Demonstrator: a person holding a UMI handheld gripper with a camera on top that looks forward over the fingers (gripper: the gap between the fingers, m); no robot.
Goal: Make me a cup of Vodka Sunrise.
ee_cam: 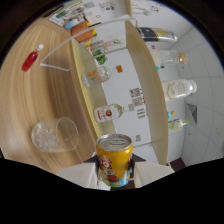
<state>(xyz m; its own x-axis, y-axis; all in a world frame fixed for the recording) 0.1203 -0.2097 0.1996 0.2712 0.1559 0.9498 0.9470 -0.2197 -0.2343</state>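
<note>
The claw pinches a yellow drink can, one pale finger pressed against each side of its smooth metal wall; the can's long axis runs straight ahead along the fingers, and its silver lid with an unopened pull tab faces away from the camera. The whole scene appears rolled sideways. The relation that matters for the coming pour is that the clear glass, a short tumbler holding ice cubes, lies just to the left of the can and slightly beyond it, resting on the wood-grain surface. Well beyond the glass on the same surface lies a small red-filled bottle with a white cap. Ahead of the can, ranged along a pale wooden shelf backed by white panels, are a clear spirit bottle with a red label, a rounded glass bottle and a white plastic bottle. Judged from this layout, the can must be carried leftward over the glass.
</note>
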